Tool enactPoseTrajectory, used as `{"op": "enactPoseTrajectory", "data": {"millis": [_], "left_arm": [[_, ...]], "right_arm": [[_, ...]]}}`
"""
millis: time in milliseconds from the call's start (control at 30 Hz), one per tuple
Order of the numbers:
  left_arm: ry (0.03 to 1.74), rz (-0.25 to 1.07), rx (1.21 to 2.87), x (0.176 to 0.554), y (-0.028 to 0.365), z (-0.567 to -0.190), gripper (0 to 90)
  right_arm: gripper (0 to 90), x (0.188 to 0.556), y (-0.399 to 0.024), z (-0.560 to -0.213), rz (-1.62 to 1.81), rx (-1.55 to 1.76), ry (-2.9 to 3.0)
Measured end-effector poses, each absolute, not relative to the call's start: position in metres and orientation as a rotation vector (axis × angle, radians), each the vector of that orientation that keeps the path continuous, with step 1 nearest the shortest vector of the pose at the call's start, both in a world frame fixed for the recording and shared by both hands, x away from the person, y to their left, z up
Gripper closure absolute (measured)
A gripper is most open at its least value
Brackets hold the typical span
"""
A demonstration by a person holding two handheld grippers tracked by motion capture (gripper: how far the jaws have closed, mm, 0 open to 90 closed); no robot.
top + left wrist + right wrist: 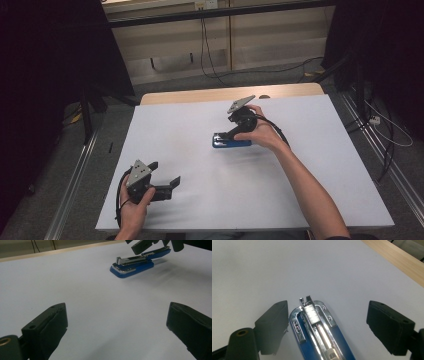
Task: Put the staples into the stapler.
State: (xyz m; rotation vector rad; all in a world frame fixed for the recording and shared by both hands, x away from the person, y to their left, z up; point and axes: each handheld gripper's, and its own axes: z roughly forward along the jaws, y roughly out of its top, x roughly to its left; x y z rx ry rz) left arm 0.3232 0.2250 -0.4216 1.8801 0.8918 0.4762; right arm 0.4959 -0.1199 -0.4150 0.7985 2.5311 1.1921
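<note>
Plainly, blue stapler (pixel 322 340) lies open, chrome magazine exposed.

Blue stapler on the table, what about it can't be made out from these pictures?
- High view: the right gripper and hand cover the right part of the blue stapler.
- Right gripper view: the bottom edge cuts off its rear, so its full length is unseen.
- Left gripper view: the right gripper hangs over its far end, so contact there cannot be told.
- Any label or staples inside: too small and blurred.
</note>
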Motion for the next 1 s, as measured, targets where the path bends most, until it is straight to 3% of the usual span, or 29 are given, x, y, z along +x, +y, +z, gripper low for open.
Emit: {"op": "enactPoseTrajectory", "data": {"millis": [367, 1000], "left_arm": [[0.895, 0.476, 1.879, 0.323, 0.225, -0.422, 3.7], [0.902, 0.48, 1.876, 0.324, 0.225, -0.422, 3.7]], "right_arm": [[6.2, 0.485, -0.137, -0.415, 1.198, 0.921, 2.42], [5.3, 0.459, -0.168, -0.415, 1.243, 1.024, 2.254]]}}
